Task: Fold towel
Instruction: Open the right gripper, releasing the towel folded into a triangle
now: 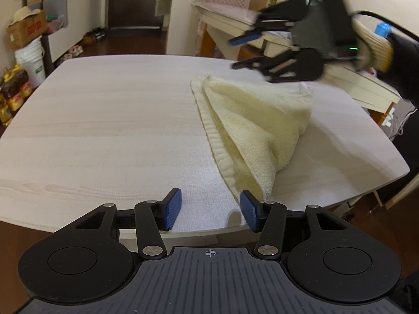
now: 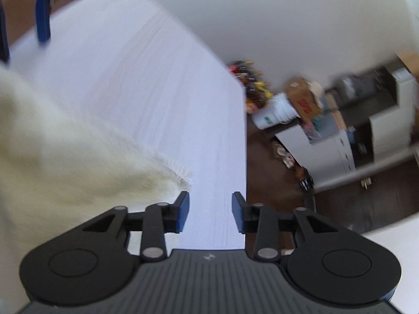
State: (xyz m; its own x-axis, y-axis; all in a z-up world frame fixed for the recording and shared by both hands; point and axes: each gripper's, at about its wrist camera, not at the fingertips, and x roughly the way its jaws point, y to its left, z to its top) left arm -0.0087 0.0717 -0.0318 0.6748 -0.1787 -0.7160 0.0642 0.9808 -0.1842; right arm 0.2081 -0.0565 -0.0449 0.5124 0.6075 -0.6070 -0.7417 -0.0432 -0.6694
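Note:
A cream towel (image 1: 259, 130) lies folded in a rough triangle on the pale wooden table (image 1: 104, 120), right of centre. My left gripper (image 1: 210, 209) is open and empty at the table's near edge, its right pad just beside the towel's near corner. My right gripper (image 1: 235, 53) is open and empty, held in the air above the towel's far end. In the blurred right wrist view the right gripper (image 2: 210, 214) is open over the table's edge (image 2: 230, 157), with the towel (image 2: 65, 157) at the left and the left gripper's blue pad (image 2: 43, 21) at the top left.
A low bench with a cushion and clutter (image 1: 235, 13) stands behind the table. Buckets, a cardboard box and bottles (image 1: 23, 60) sit on the floor at the left. Dark wooden floor surrounds the table.

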